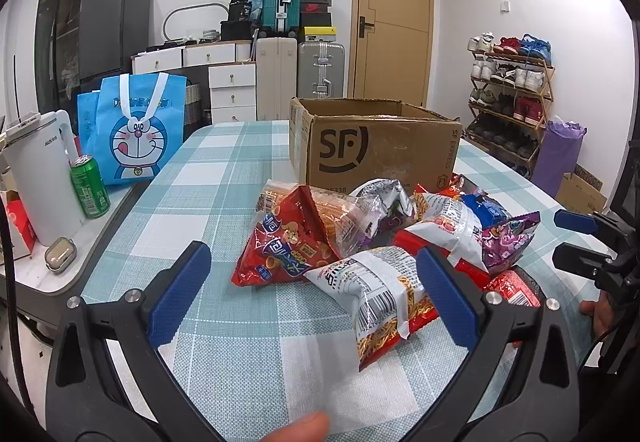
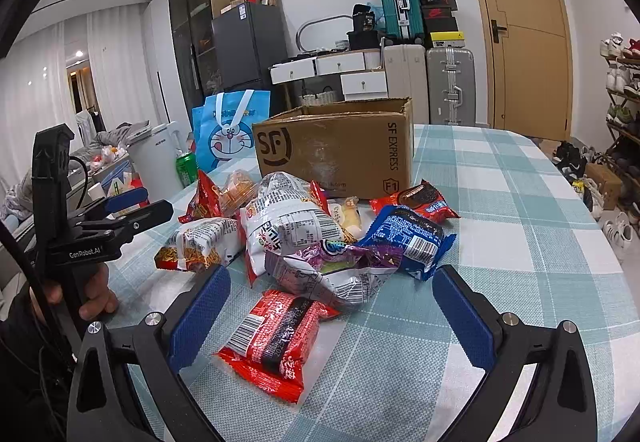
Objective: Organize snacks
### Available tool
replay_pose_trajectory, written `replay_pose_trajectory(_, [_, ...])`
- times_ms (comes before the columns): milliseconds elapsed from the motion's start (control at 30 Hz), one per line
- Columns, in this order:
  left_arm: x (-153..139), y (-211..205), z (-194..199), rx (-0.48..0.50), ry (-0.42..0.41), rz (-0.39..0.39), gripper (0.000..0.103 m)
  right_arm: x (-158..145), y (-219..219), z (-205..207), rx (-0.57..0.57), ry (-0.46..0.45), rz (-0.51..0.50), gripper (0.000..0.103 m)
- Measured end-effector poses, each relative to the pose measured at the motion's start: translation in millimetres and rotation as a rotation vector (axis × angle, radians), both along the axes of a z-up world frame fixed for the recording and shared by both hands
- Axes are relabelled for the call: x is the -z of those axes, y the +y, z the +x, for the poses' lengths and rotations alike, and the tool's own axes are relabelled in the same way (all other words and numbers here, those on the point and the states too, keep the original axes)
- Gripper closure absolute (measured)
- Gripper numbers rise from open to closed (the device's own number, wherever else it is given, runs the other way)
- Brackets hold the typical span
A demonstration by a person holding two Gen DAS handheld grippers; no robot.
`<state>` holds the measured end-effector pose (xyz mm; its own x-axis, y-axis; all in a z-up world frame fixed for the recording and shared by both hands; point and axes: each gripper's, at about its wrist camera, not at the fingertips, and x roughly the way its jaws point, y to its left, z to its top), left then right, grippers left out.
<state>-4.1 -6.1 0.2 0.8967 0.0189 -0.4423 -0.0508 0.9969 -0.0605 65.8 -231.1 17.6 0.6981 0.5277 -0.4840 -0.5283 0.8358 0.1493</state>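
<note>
A pile of snack packets lies on the checked tablecloth [image 1: 208, 169] in front of an open SF cardboard box [image 1: 376, 153], which also shows in the right wrist view [image 2: 336, 149]. My left gripper [image 1: 312, 294] is open, its fingers either side of a white noodle snack packet [image 1: 380, 290] and a red chip bag [image 1: 280, 246]. My right gripper [image 2: 332, 314] is open around a red packet [image 2: 276, 342], with a purple-silver bag [image 2: 340, 266], a blue packet [image 2: 408, 238] and a white bag [image 2: 288, 226] just beyond. The right gripper shows at the right edge of the left wrist view [image 1: 576, 242], the left gripper at the left of the right wrist view [image 2: 136, 205].
A side table at the left holds a white kettle [image 1: 40, 177], a green can [image 1: 90, 187], a blue Doraemon bag [image 1: 136, 129] and a small case [image 1: 60, 254]. Suitcases [image 1: 320, 69], drawers, a door and a shoe rack [image 1: 508, 97] stand behind.
</note>
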Motion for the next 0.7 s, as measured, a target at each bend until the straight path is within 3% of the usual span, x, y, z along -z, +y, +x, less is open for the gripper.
replay_pose_trajectory(433, [-1.1, -1.7, -2.2, -0.001, 0.005, 0.000, 0.000, 0.7, 0.7, -0.6, 0.000, 0.002, -0.004, 0.000])
replay_pose_trajectory(700, [-4.4, -5.8, -4.5, -0.002, 0.008, 0.045, 0.000, -3.0, 3.7, -4.4, 0.013, -0.017, -0.033, 0.000])
